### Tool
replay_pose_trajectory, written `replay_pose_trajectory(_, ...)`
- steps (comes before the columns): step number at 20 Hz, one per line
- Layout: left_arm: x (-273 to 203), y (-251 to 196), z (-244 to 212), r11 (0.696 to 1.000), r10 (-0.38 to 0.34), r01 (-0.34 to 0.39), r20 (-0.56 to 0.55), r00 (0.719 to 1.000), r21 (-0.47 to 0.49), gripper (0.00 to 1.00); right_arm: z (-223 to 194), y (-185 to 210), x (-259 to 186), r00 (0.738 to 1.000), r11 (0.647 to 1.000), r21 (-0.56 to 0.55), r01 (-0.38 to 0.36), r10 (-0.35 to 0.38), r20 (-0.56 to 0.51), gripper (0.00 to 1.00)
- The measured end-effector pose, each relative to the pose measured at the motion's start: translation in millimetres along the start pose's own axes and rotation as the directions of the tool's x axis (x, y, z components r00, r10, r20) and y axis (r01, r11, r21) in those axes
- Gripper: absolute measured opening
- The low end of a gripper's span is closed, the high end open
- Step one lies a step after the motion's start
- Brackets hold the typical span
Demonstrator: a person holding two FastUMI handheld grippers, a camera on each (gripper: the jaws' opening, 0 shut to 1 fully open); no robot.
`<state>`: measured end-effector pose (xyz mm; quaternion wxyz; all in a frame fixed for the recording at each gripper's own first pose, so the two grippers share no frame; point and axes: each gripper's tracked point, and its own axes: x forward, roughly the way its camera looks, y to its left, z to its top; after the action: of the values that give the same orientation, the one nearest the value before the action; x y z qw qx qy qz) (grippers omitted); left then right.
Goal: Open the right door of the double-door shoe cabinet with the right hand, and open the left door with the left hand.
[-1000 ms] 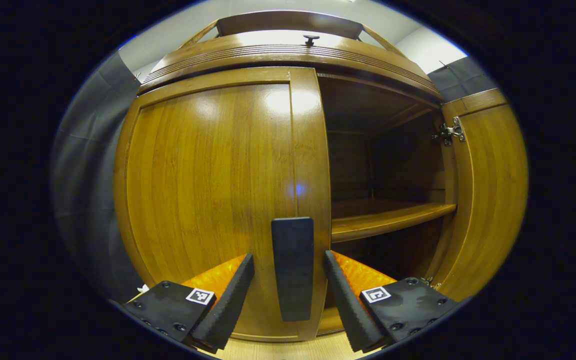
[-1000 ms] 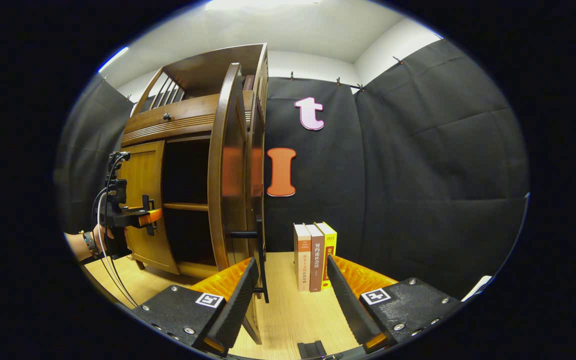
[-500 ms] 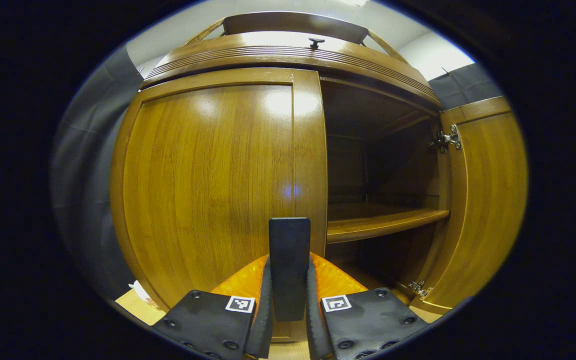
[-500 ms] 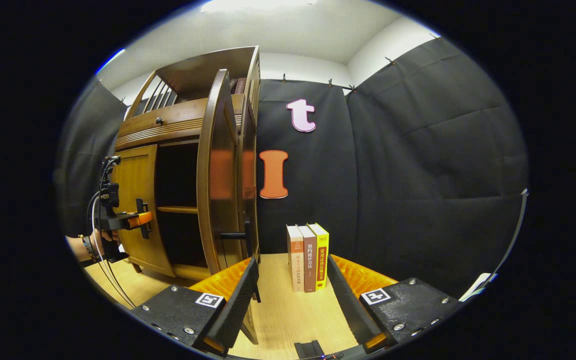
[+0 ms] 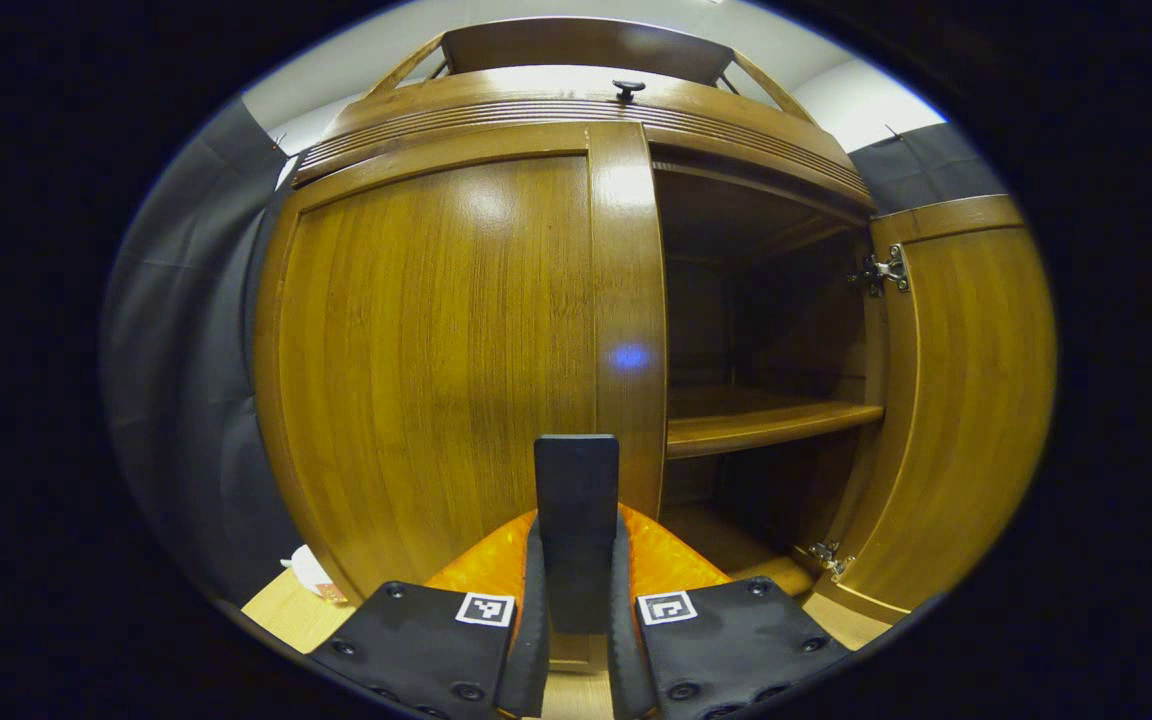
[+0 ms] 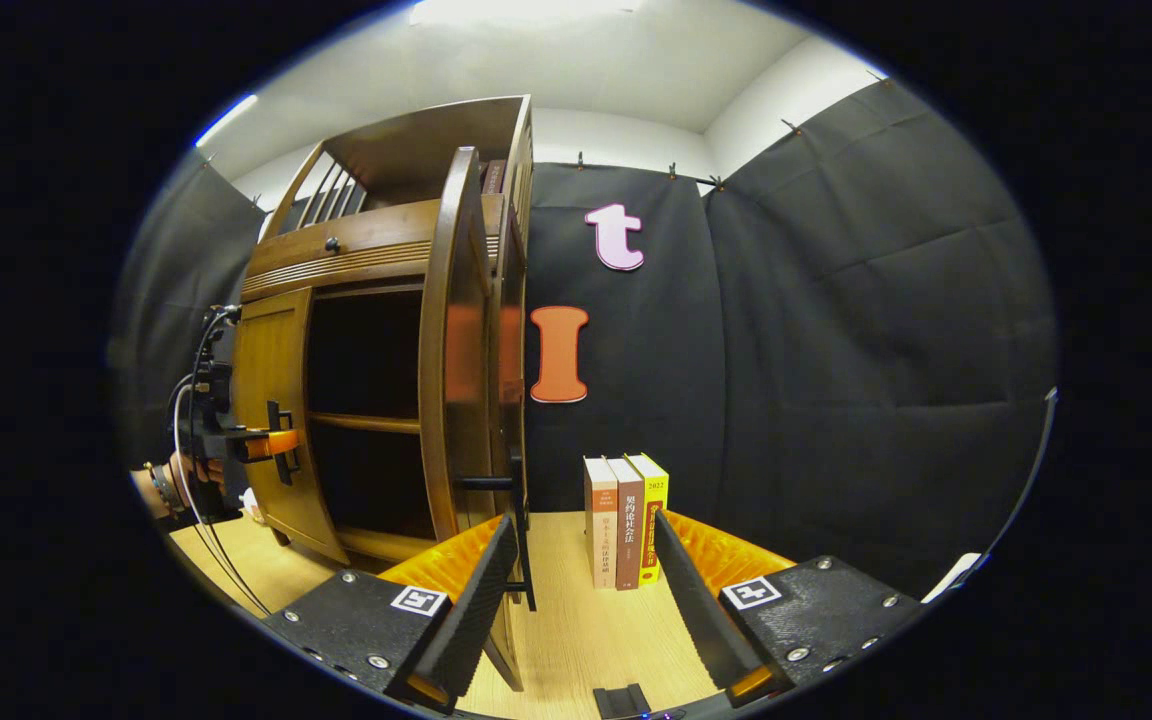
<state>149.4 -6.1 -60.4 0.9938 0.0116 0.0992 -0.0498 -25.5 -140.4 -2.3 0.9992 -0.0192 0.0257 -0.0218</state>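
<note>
The wooden shoe cabinet (image 5: pixel 586 100) stands close in the left gripper view. Its left door (image 5: pixel 436 340) faces me, about closed. My left gripper (image 5: pixel 576 530) is shut on that door's dark upright handle (image 5: pixel 576 480). The right door (image 5: pixel 966 400) is swung wide open, baring a shelf (image 5: pixel 766 425) and a dark interior. In the right gripper view the right door (image 6: pixel 456 350) stands edge-on with its handle (image 6: pixel 518 530) just beyond my left finger. My right gripper (image 6: pixel 581 535) is open and holds nothing. The left gripper (image 6: pixel 271 445) and a hand (image 6: pixel 171 480) show farther off at the left door.
Three upright books (image 6: pixel 626 520) stand on the light wooden floor (image 6: pixel 576 620) right of the open door, against the black cloth wall. A small knob (image 5: pixel 624 88) sits on the cabinet's top drawer. A scrap of paper (image 5: pixel 311 575) lies by the cabinet's left foot.
My left gripper went from open around the left door's handle to shut on it. The right gripper stayed open beside the open right door, shifting only slightly.
</note>
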Motion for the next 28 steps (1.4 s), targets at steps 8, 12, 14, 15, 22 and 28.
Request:
replay_pose_trajectory(8, -63.4, 21.6, -2.3, 1.0, 0.026, -0.026, -0.029, 0.999, -0.007, 0.3, -8.4, 3.3, -6.2, 0.999, 0.999, -0.031, -0.036, 0.035, -0.037, 0.85)
replay_pose_trajectory(12, -101.8, 47.0, -1.2, 0.997, 0.079, -0.079, -0.034, 0.996, -0.004, 0.3, -7.9, -7.6, -4.2, 0.999, 0.999, -0.044, -0.003, 0.002, -0.036, 0.85)
replay_pose_trajectory(14, -122.6, 64.1, -0.9, 0.992, 0.122, -0.123, -0.032, 0.992, -0.008, 0.3, -4.4, -4.9, -2.2, 1.0, 1.0, -0.014, -0.011, 0.011, -0.029, 0.85)
replay_pose_trajectory(15, -130.7, 72.5, -1.6, 0.99, 0.142, -0.142, -0.027, 0.99, -0.008, 0.3, -2.2, -5.9, -2.0, 1.0, 1.0, -0.006, -0.011, 0.011, -0.027, 0.85)
replay_pose_trajectory(22, -172.4, 124.3, -4.7, 0.975, 0.222, -0.222, 0.004, 0.975, 0.0, 0.2, 11.9, -0.8, 5.2, 1.0, 0.999, -0.043, -0.026, 0.026, -0.009, 0.91)
replay_pose_trajectory(28, -191.3, 179.2, -6.9, 0.969, 0.248, -0.248, 0.028, 0.968, -0.008, 0.15, 11.7, 4.7, 4.7, 0.999, 0.998, -0.05, -0.031, 0.03, -0.025, 0.85)
